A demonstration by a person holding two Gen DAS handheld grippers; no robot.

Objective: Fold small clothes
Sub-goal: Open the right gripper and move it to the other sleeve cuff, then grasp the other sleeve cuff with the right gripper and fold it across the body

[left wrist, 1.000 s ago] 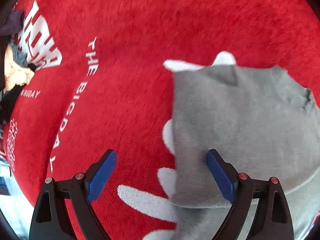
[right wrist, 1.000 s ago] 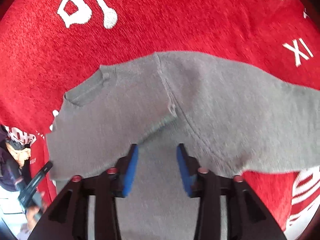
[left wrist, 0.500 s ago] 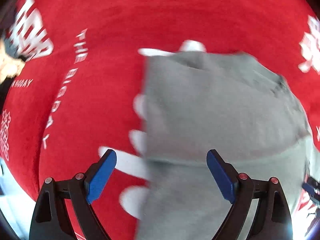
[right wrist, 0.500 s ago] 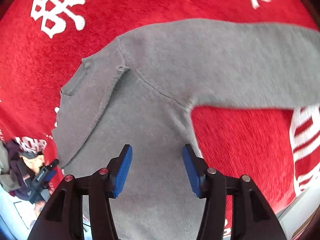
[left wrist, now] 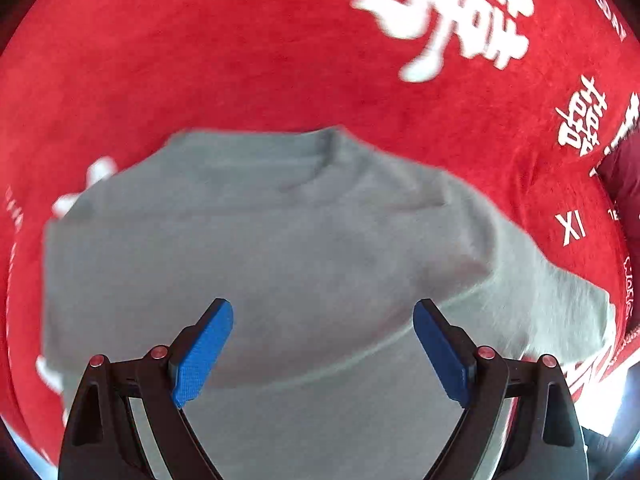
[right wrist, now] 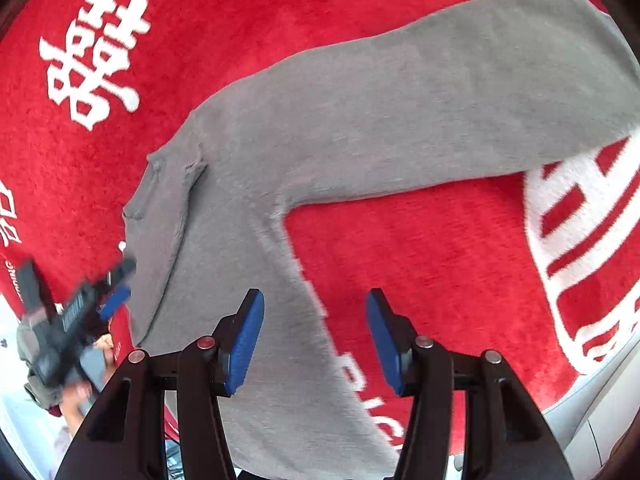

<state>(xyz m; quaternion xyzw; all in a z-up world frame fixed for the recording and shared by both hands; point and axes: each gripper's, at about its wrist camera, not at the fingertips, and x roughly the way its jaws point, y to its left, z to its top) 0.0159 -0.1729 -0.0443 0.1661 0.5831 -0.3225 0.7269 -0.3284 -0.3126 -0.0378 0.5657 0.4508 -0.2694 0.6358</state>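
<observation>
Red pile carpet with white lettering (right wrist: 420, 264) carries the grey knit sweater (right wrist: 360, 120), one sleeve folded across its body, the other stretched toward two o'clock. Next, probably, that sleeve's fold, needing a pinch near its cuff. Left gripper (left wrist: 323, 350) hovers wide apart over the torso, holding nothing; right gripper (right wrist: 316, 340), jaws just opening, empty above the side hem.

Both views are evenly and brightly lit by soft, diffuse light; no hard shadows or glare are seen on the red cloth (left wrist: 248, 64). Strong fisheye bending is seen towards the rims, where black vignetted corners are left. In the left wrist view, motion blur is spread over the grey sweater (left wrist: 280, 240) and the white lettering (left wrist: 448, 20). The right wrist view is rendered sharper, though the far gripper at its left edge is smeared.
</observation>
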